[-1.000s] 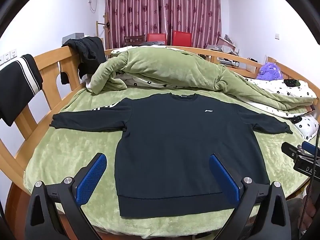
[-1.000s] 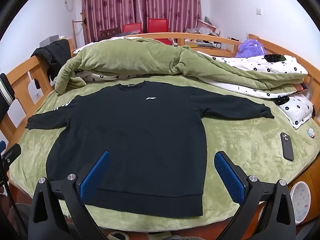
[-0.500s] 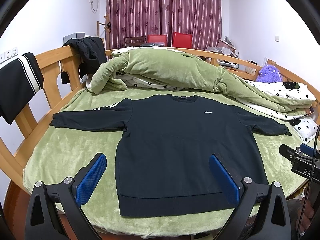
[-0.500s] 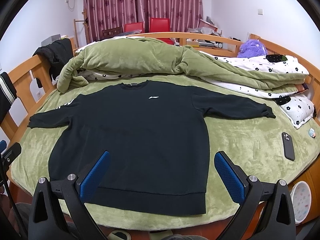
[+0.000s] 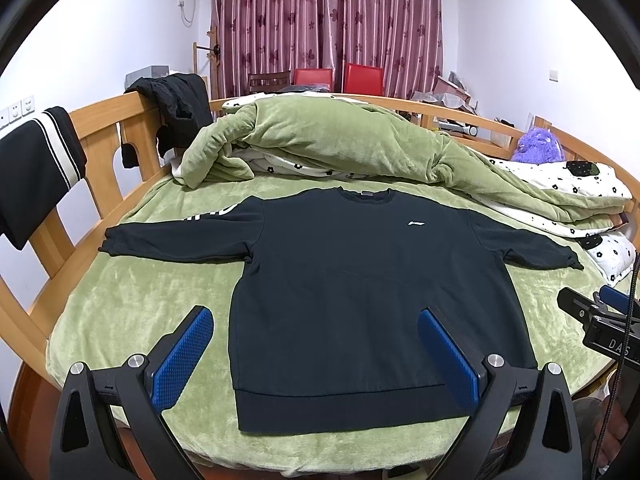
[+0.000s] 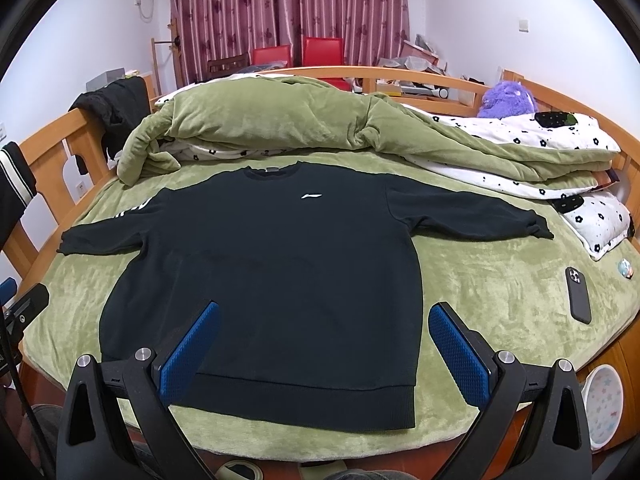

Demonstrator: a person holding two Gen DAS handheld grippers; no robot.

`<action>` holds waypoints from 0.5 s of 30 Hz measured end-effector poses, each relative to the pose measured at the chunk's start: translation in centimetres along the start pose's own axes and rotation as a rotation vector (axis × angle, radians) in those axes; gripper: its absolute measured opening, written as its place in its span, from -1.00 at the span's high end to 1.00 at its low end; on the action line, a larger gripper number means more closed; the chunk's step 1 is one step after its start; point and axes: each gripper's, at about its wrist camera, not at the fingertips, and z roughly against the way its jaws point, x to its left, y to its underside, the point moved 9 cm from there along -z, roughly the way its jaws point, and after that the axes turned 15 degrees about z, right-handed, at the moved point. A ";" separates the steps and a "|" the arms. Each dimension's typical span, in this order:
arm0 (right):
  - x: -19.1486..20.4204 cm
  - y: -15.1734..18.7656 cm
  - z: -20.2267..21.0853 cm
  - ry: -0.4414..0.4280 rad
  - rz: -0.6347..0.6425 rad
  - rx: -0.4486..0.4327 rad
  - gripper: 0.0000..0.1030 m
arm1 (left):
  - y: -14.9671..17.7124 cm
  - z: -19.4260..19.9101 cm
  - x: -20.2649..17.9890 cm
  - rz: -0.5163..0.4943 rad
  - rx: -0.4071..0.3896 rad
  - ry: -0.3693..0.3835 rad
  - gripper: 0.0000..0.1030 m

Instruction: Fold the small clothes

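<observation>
Black and soft, the sweatshirt (image 5: 372, 280) lies flat and face up on the green blanket (image 5: 132, 304) of the bed, collar far, hem at the near edge, both sleeves (image 6: 468, 216) stretched out to left and right. No fold has been made, so the task looks to be at its very start. The left claw (image 5: 316, 352) hovers over the near hem with its blue pads wide apart and holding nothing; the right claw (image 6: 324, 348) hangs likewise, spread and empty. A first fold probably calls for each claw to drop to a sleeve cuff or hem corner and pinch a single layer. Farther off lie a bunched quilt (image 6: 280, 120) and, at the right, a phone (image 6: 578, 294).
</observation>
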 end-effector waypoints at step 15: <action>-0.2 -0.2 0.0 -0.007 -0.007 -0.003 -0.98 | 0.0 0.0 0.0 -0.003 -0.001 -0.002 -1.00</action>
